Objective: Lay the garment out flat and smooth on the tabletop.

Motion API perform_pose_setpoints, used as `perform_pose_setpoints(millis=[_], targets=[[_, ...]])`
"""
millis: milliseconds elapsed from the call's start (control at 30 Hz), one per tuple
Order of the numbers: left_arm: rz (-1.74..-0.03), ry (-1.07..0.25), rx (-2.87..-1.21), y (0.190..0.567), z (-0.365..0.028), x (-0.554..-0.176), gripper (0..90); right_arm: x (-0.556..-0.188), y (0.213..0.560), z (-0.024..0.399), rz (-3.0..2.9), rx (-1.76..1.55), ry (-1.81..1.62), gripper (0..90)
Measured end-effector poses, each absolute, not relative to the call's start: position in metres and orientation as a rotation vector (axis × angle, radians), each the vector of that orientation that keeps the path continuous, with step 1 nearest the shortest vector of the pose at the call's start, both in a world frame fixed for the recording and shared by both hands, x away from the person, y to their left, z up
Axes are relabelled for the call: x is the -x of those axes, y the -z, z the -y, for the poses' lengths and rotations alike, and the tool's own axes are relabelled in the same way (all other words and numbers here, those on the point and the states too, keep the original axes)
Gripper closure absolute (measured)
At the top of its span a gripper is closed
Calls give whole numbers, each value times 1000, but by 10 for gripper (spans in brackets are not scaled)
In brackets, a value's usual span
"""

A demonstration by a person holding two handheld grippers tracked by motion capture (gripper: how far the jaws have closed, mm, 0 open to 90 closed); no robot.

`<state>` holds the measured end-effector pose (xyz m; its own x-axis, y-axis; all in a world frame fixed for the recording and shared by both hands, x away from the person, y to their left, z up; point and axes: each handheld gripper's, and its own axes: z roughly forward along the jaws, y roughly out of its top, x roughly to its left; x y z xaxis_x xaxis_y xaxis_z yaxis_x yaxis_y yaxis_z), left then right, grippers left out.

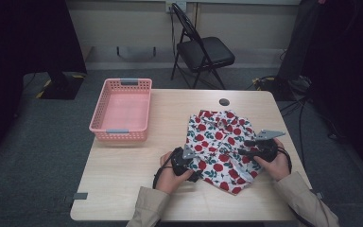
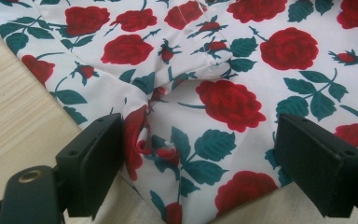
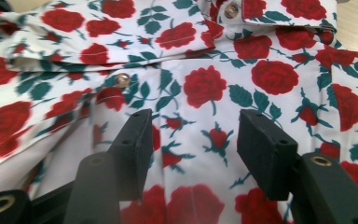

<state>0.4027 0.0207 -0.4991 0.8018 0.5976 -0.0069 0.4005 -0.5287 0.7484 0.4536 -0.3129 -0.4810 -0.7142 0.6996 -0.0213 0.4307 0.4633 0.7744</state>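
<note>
The work in hand looks like folding the rose-print garment (image 1: 222, 144), which lies crumpled on the surface (image 1: 123, 170) right of centre, its top edge towards a small dark grommet (image 1: 224, 101) at 12 o'clock. A pink basket (image 1: 121, 109) sits well apart at about 10 o'clock from the cloth, at the surface's left edge, with nothing visible in it.

The left gripper (image 1: 185, 161) rests at the garment's 8 o'clock corner. In the left gripper view its fingers (image 2: 93, 161) stand wide, released, with a puckered ridge of cloth (image 2: 168, 140) between them and the left pad just beside that fold; nothing is pinched.

The right gripper (image 1: 257, 146) is at the garment's 3 o'clock edge. In the right gripper view its fingers (image 3: 135, 149) are part-way in, with flat cloth (image 3: 200, 135) showing in the gap; the pads do not appear to press on it, so I read them as not yet grasping. Two snap buttons (image 3: 122, 80) show beyond them, near a seam.

My judgement: this is the take-hold step, both hands setting up on opposite edges before a lift or a fold. Little of the job looks done, since the garment is bunched and unsquared.

The next move calls for each pair of fingers to sink onto a real edge or ridge and clench on it, the left on its pucker, the right on a gathered bit, because flat cloth may slip out. Then both should lift together so the fabric spreads.
</note>
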Motion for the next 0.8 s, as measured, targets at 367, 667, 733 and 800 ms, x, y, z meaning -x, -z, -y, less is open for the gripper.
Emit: perform_pose_setpoints(millis=[367, 667, 733, 800], targets=[[-733, -321, -2199, 499, -21, -403, 160, -468, 494, 296, -2405, -956, -1088, 587], [-733, -321, -2198, 499, -21, -403, 160, -467, 491, 296, -2449, -922, -1085, 842], [-733, -322, -2199, 499, -21, -403, 160, -468, 490, 299, -2454, -920, -1090, 868], [-732, -321, -2199, 499, -21, -403, 160, -467, 488, 304, -2459, -921, -1095, 878]])
